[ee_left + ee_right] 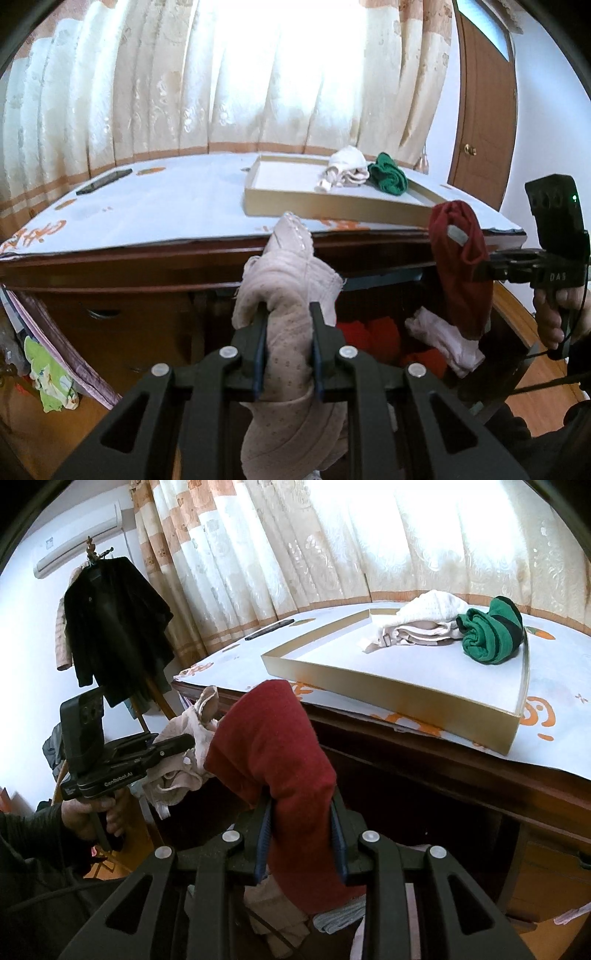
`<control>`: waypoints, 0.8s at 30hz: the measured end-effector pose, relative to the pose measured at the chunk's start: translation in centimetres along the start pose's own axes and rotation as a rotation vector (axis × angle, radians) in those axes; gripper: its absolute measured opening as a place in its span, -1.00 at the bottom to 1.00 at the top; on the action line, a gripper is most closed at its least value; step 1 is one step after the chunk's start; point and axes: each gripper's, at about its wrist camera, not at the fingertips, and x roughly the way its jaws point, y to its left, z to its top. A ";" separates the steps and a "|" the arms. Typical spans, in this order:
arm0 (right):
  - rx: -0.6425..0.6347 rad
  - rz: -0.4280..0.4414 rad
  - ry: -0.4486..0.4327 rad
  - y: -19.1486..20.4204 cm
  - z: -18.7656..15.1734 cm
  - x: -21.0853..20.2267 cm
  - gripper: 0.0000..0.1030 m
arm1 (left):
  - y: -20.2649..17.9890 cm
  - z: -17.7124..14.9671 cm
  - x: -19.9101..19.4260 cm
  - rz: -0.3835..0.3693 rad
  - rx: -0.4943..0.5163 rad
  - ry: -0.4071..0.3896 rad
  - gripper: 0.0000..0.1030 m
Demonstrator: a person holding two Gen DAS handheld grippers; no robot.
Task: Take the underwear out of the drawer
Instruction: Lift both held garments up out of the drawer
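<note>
left tool (286, 325) is seen clenched on pale pink dotted underwear (288, 295), angled downward, the cloth bunched up above the open drawer (388, 339). right tool (301, 812) is clamped on dark red underwear (273, 738), tilted downward likewise and held in front of the table (554, 716) edge. a hand (92, 812) is wrapped round the left handle. a shallow tray (369, 686) with folded garments sits on the table.

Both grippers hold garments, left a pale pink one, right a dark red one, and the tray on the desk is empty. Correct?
Not quite: the tray is not empty. The right wrist view shows a white garment and a green garment in it. The left gripper does hold the pale pink garment, the right gripper the dark red garment.
</note>
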 end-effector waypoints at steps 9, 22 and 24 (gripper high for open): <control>0.006 0.000 -0.025 0.1 0.1 -0.2 -0.41 | -0.3 0.7 -0.6 0.013 0.011 -0.039 -0.66; 0.008 0.006 -0.065 0.4 1.0 -0.7 -0.41 | -0.9 2.5 -2.1 0.015 0.037 -0.117 -0.66; 0.006 0.006 -0.067 0.5 1.1 -0.8 -0.41 | -1.1 2.8 -2.2 0.015 0.045 -0.124 -0.66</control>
